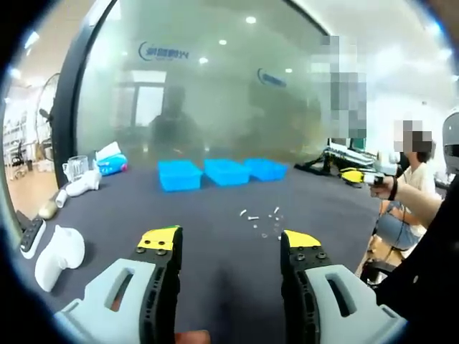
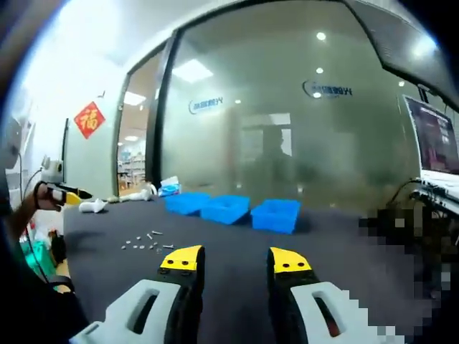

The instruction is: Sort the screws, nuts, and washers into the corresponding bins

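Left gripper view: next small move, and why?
Probably ease the left tool forward and down toward the loose hardware scattered on the dark table. Its jaws stand open and empty, the small pieces lie ahead of them, and the three blue bins sit farther back.

The dark surface (image 1: 215, 272) carries three blue bins (image 1: 226, 172); small fasteners (image 1: 262, 218) lie scattered near them.

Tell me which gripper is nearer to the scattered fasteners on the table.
Left, by a narrow margin as far as the views show. The scattered fasteners lie just ahead of the left gripper, toward its right jaw. From the right gripper they sit farther ahead and off to its left.
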Available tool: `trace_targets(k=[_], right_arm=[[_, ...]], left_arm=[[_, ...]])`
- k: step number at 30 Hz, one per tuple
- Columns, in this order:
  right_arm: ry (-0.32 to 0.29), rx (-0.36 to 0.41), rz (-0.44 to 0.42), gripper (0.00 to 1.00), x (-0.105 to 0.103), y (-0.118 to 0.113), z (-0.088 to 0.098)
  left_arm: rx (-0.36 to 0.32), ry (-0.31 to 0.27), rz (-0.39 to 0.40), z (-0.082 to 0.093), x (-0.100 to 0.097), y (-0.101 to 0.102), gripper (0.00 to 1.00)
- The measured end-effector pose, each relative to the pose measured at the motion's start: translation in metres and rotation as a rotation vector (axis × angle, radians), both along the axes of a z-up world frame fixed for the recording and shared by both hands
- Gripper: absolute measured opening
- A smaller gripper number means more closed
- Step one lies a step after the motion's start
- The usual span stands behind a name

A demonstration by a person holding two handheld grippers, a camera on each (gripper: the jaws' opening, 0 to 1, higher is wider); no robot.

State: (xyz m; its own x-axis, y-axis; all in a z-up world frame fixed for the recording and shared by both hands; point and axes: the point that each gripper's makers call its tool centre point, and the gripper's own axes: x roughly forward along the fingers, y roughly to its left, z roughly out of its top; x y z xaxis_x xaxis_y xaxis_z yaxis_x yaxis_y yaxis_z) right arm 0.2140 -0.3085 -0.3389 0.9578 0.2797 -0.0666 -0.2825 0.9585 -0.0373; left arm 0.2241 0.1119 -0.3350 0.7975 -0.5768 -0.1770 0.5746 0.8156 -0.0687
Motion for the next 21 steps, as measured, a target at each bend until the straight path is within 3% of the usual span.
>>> trace_targets(k=[8, 21], right_arm=[[0.004, 0.031, 0.014, 0.31, -0.008, 0.008, -0.001], [0.041, -0.074, 0.183, 0.31, 0.005, 0.042, -0.003]], left_arm=[[0.000, -0.010, -0.005, 0.004, -0.001, -0.001, 0.53], [0.012, -0.008, -0.020, 0.001, -0.002, 0.000, 0.53]])
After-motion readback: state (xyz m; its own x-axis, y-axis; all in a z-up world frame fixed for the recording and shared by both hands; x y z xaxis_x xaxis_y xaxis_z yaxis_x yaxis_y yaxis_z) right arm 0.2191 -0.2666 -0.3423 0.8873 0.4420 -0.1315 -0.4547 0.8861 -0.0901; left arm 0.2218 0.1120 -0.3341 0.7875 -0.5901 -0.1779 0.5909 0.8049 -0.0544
